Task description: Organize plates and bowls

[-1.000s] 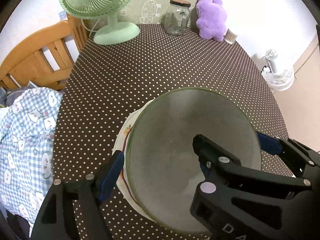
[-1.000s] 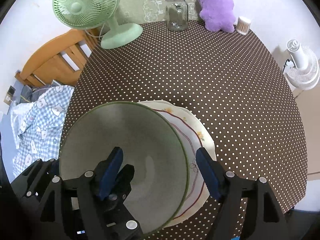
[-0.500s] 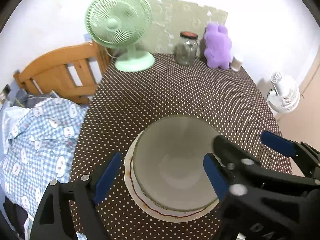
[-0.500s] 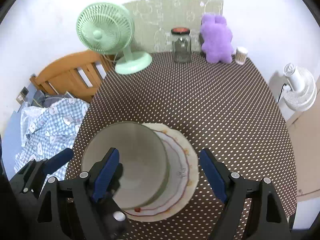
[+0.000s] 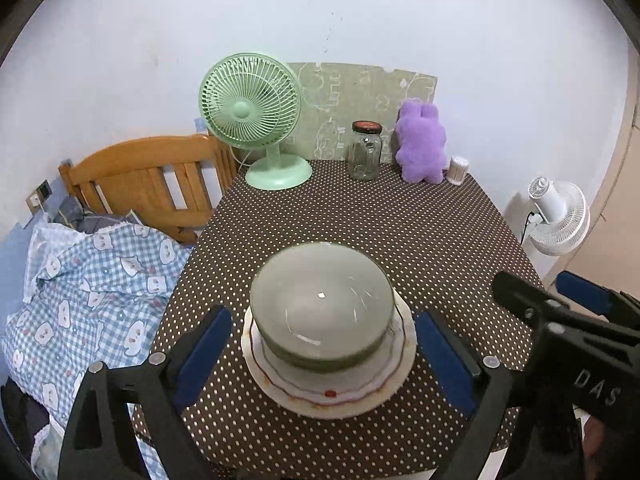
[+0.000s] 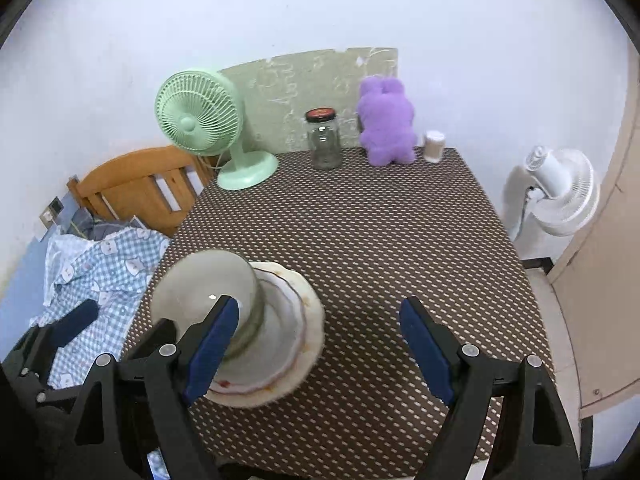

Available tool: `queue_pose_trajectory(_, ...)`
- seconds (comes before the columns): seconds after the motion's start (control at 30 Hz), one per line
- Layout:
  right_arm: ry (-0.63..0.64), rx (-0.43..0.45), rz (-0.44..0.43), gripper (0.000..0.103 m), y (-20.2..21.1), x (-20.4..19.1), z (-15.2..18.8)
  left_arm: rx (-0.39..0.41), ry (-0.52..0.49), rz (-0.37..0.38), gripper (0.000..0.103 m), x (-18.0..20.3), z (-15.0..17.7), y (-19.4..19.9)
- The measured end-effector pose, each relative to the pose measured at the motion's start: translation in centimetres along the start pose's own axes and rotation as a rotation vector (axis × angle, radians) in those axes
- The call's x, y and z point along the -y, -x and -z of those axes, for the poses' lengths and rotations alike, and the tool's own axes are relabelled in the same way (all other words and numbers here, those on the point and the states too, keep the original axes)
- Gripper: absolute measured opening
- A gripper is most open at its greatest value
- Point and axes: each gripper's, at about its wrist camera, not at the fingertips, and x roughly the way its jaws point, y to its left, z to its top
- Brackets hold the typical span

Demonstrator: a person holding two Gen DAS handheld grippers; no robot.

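A grey-green bowl [image 5: 322,304] sits upright inside a white plate [image 5: 328,394] with a red wavy rim line, near the front edge of the dotted brown table [image 5: 360,216]. My left gripper [image 5: 320,350] is open and empty, its blue pads spread wide to either side of the stack, above and short of it. My right gripper [image 6: 320,344] is open and empty, to the right of the bowl [image 6: 206,292] and plate [image 6: 304,320]. The right gripper's body also shows in the left wrist view [image 5: 568,320].
At the table's back stand a green desk fan [image 5: 256,120], a glass jar [image 5: 365,150], a purple plush toy [image 5: 422,142] and a small toothpick holder [image 5: 458,170]. A wooden bed frame [image 5: 152,176] with checked bedding [image 5: 88,280] lies left. A white floor fan [image 5: 558,216] stands right.
Both grippers have pulled back and up from the bowl, which now rests alone in the plate. A second ago they sat close over and around its rim.
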Motion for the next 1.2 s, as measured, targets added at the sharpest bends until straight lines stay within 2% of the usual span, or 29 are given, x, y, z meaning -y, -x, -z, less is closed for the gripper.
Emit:
queue_pose_trajectory(0.27,0.000,0.080,0.069,0.085,3.2,3.4,4.3,0.065,0.003,0.018,0.099,1.2,3.8,2.2)
queue_pose_trajectory(0.53,-0.016,0.151,0.106,0.086,5.2,5.4,8.5,0.124,0.002,-0.019,0.100,1.9,7.0,3.3)
queue_pose_trajectory(0.7,0.006,0.203,0.112,0.093,6.3,5.6,10.0,0.134,0.003,-0.018,0.101,2.4,7.8,3.7)
queue_pose_trajectory(1.2,0.040,0.207,0.075,0.093,6.4,5.7,10.3,0.158,0.009,-0.032,0.102,3.6,8.1,4.6)
